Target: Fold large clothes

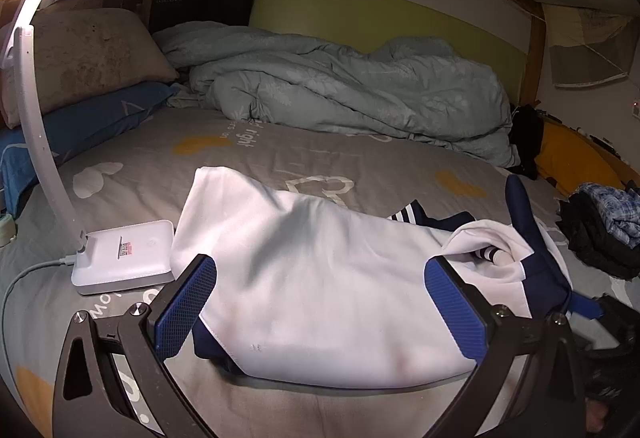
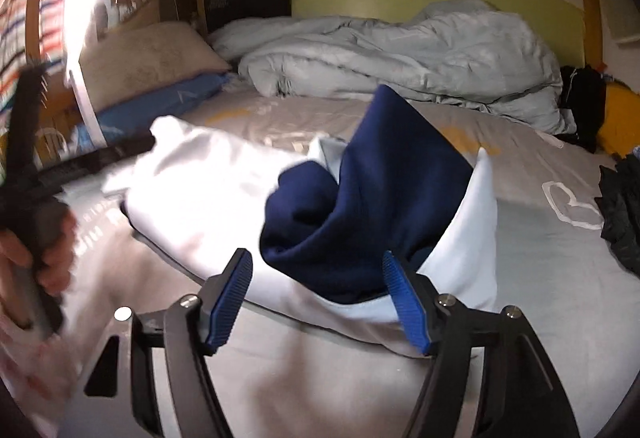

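Garment [image 1: 320,290] on bed [image 1: 280,158], lamp base [image 1: 124,262] left, duvet [image 1: 340,94] behind

My bed [image 1: 280,154] has a grey sheet with yellow and white hearts on it, and the pale green duvet [image 1: 340,98] is bunched up along the far side. Two pillows at the left, a beige one [image 1: 80,58] on top of a blue one [image 1: 80,126]. A white lamp [image 1: 124,258] stands on the sheet, its arm curving up to a really bright glow. The wall [image 1: 380,2] behind is white with a green band, framed in wood. Dark clothes [image 1: 600,230] are piled at the right.
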